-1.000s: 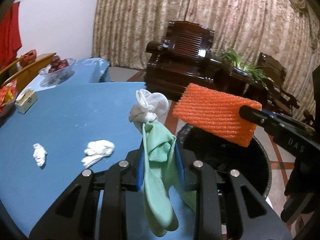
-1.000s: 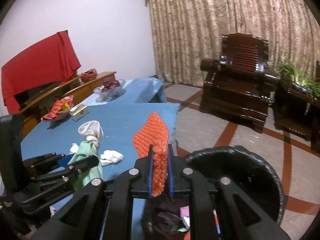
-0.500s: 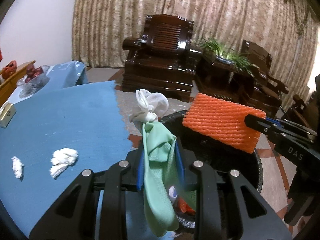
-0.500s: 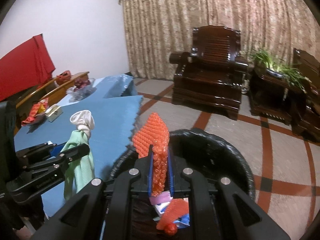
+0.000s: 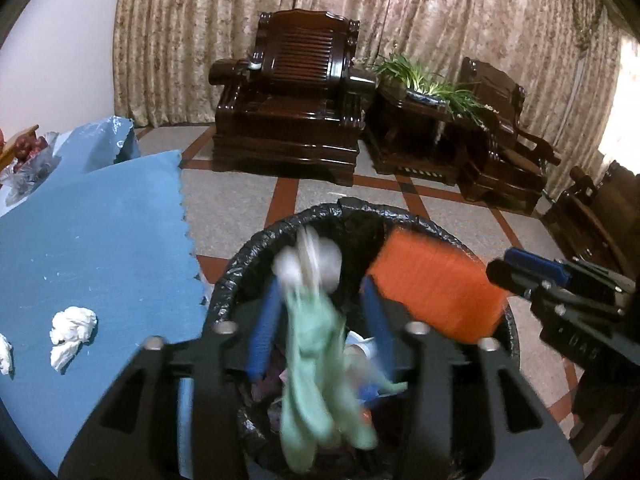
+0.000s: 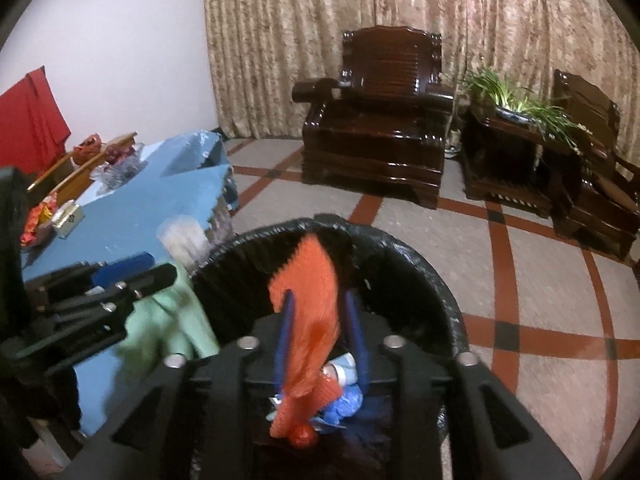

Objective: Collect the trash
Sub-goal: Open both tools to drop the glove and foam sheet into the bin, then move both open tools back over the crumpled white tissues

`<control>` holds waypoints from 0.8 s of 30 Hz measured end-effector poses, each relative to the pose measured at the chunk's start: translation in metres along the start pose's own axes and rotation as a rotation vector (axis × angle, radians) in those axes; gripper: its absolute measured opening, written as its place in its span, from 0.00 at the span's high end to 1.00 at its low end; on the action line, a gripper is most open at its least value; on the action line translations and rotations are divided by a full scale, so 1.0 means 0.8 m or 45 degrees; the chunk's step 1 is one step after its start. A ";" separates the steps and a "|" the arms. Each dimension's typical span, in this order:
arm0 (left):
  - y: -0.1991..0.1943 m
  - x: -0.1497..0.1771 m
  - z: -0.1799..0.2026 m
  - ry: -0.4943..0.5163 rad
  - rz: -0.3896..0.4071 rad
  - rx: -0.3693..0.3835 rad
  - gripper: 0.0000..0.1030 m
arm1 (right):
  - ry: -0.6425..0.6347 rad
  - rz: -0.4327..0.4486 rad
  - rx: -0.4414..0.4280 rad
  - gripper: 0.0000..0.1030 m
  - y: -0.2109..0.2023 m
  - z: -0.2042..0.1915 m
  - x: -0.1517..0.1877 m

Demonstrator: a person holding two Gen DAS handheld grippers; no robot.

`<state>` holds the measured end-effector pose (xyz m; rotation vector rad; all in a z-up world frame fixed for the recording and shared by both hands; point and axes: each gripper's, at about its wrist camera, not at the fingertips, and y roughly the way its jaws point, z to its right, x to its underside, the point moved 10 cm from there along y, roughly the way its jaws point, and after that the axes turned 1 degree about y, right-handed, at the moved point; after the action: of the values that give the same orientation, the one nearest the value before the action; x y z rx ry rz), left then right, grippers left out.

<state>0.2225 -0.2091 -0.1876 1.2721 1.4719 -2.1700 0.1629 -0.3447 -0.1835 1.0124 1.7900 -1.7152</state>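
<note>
Beige curtains [image 5: 400, 32] and dark wooden armchairs [image 6: 376, 136] fill the back, over a tiled floor [image 6: 540, 280] with red stripes. Only writing I can spot is blurry lettering on my right gripper [image 6: 318, 328], unreadable. Both my grippers have their fingers spread wide: the green glove [image 5: 320, 356] hangs lengthwise between my left gripper [image 5: 320, 332] fingers, orange foam net [image 6: 312, 304] stands upright between the right ones, both blurred above the black bin [image 5: 244, 264]. Tissue wads [image 5: 72, 332] sit on the blue table [image 5: 100, 220].

Left gripper [image 5: 318, 320], lower centre of its view: blue-padded jaws spread apart. Right gripper [image 6: 320, 328], likewise spread, appears at 3 o'clock in the left view.
</note>
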 end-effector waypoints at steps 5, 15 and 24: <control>-0.017 -0.004 -0.023 -0.011 0.041 -0.054 0.26 | 0.016 0.019 0.034 0.15 -0.004 0.008 0.000; -0.074 0.011 -0.092 -0.089 0.082 -0.198 0.13 | -0.020 0.039 -0.071 0.06 -0.005 -0.045 -0.008; -0.148 0.043 -0.191 -0.206 0.120 -0.383 0.12 | -0.102 0.033 -0.197 0.06 0.008 -0.130 -0.016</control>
<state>0.2115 -0.0158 -0.1555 1.0174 1.5652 -1.8574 0.1925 -0.2451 -0.1659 0.8859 1.8193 -1.5525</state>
